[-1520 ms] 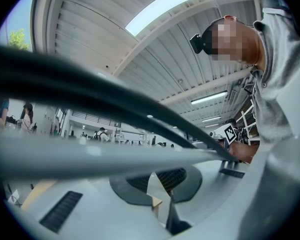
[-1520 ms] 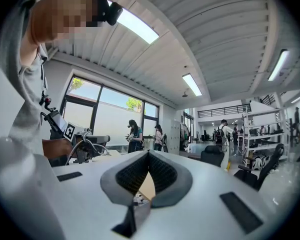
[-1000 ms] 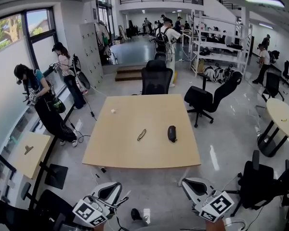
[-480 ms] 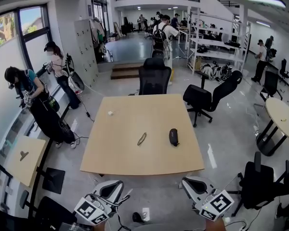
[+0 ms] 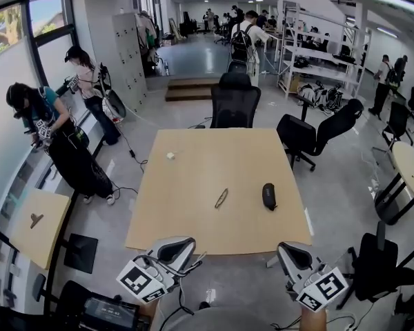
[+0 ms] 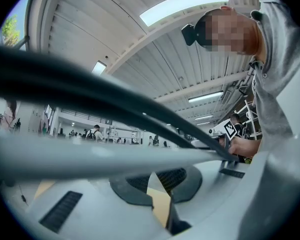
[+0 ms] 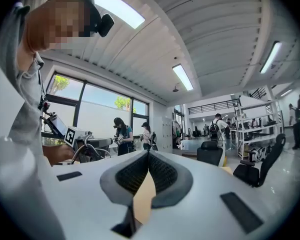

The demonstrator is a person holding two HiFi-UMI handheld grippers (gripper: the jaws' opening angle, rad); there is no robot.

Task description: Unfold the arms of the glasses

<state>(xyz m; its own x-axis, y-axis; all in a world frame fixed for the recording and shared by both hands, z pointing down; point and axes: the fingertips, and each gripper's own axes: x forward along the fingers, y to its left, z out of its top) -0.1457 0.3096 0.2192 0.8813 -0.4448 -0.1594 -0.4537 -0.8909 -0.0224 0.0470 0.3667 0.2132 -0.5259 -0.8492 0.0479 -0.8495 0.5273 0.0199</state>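
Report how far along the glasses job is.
Done: nothing; the glasses lie on the table, seemingly folded, apart from the black case. In hand: nothing; left gripper and right gripper are shut, empty, short of the table's near edge. Remaining: reaching the glasses and opening both arms.

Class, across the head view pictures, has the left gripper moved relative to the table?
Yes. The left gripper has come forward, closer to the near edge of the wooden table.

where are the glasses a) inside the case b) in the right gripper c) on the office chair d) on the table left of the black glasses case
D: the glasses lie on the table, apart from the black glasses case at their right.
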